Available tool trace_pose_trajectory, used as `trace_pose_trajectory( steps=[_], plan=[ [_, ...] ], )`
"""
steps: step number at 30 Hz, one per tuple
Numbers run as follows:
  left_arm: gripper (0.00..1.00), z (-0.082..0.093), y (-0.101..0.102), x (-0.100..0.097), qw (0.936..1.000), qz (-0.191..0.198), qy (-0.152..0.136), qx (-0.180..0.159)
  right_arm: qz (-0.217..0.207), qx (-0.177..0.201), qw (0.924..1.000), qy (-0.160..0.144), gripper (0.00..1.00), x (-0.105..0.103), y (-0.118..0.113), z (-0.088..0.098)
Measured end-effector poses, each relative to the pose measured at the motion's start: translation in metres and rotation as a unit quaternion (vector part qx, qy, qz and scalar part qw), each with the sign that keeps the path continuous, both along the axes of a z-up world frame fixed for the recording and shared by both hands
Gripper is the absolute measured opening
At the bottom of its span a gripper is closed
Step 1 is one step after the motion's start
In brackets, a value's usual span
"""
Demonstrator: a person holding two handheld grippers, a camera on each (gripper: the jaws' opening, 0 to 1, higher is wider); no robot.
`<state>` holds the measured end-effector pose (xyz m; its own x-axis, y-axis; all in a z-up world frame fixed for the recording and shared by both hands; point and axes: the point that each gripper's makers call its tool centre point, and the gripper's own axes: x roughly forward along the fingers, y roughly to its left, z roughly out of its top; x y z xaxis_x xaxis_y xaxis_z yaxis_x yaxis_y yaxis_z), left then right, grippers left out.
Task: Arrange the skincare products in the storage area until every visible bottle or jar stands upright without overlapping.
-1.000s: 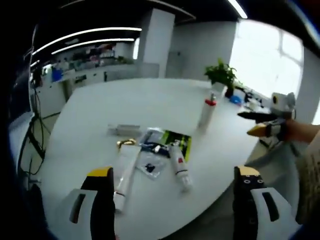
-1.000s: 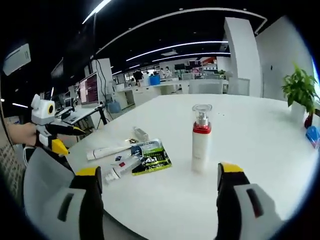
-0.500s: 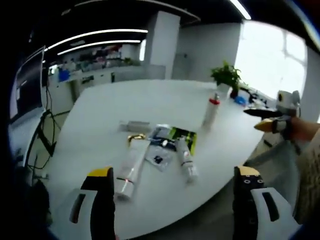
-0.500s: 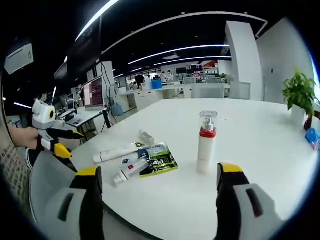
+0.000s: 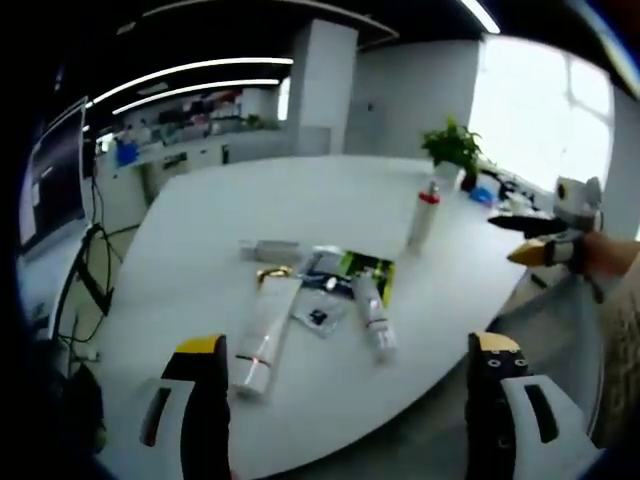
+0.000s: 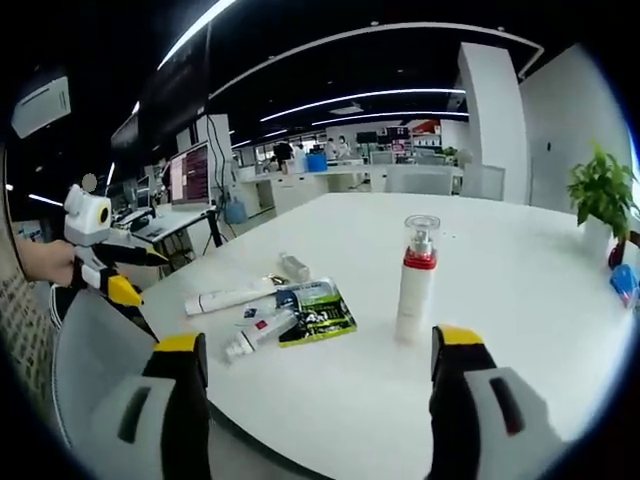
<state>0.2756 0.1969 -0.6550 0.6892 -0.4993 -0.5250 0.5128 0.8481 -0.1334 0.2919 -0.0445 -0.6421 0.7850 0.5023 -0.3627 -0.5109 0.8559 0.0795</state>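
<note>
A white pump bottle with a red collar (image 6: 416, 279) (image 5: 424, 215) stands upright on the white table (image 6: 520, 330). Near it lie a big white tube (image 5: 260, 337) (image 6: 228, 297), a smaller white tube (image 5: 373, 320) (image 6: 254, 335), a green-and-black packet (image 6: 318, 316) (image 5: 366, 277), a small clear bottle (image 6: 294, 266) (image 5: 270, 249) and a small dark sachet (image 5: 316, 319). My left gripper (image 5: 350, 385) is open, held off the table's near edge. My right gripper (image 6: 318, 385) is open too, with the pump bottle beyond its right jaw. Each gripper appears at the other view's edge (image 5: 545, 240) (image 6: 100, 265).
A potted plant (image 6: 598, 195) (image 5: 452, 152) and a blue object (image 6: 624, 280) sit at the table's far side. Desks, monitors and chairs (image 6: 185, 180) fill the office behind. A person's hand (image 5: 605, 262) holds the right gripper.
Both cameras have drawn back a little from the table, so the products look smaller and farther. Nothing on the table has moved, and both grippers stay open.
</note>
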Motion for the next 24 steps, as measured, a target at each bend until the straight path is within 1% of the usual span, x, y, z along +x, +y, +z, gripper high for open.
trace_pose_trajectory(
  steps=[4,8,12,16,20,21,24],
  plan=[
    [0.97,-0.002,0.001,0.001,0.9999,-0.005,0.004,0.010,-0.005,0.004,1.0000,-0.002,0.93,0.001,-0.002,0.000],
    [0.97,-0.005,0.005,0.007,0.9998,-0.003,0.011,0.015,-0.011,0.009,0.9999,-0.002,0.93,0.002,-0.004,0.001],
    [0.97,-0.016,0.010,0.012,0.9986,-0.013,0.034,0.038,-0.012,0.009,0.9999,-0.003,0.93,0.003,-0.004,0.001],
    [0.97,-0.022,0.012,0.022,0.9978,-0.017,0.049,0.040,-0.014,0.011,0.9998,-0.003,0.93,0.003,-0.005,0.001],
    [0.97,-0.034,0.016,0.032,0.9959,-0.022,0.066,0.058,-0.015,0.013,0.9998,-0.002,0.92,0.004,-0.005,0.001],
    [0.97,-0.040,0.020,0.035,0.9945,-0.019,0.076,0.070,-0.016,0.012,0.9998,-0.002,0.92,0.004,-0.005,0.001],
    [0.97,-0.047,0.022,0.039,0.9929,-0.024,0.088,0.075,-0.010,0.006,0.9999,-0.003,0.92,0.004,-0.004,0.000]
  ],
)
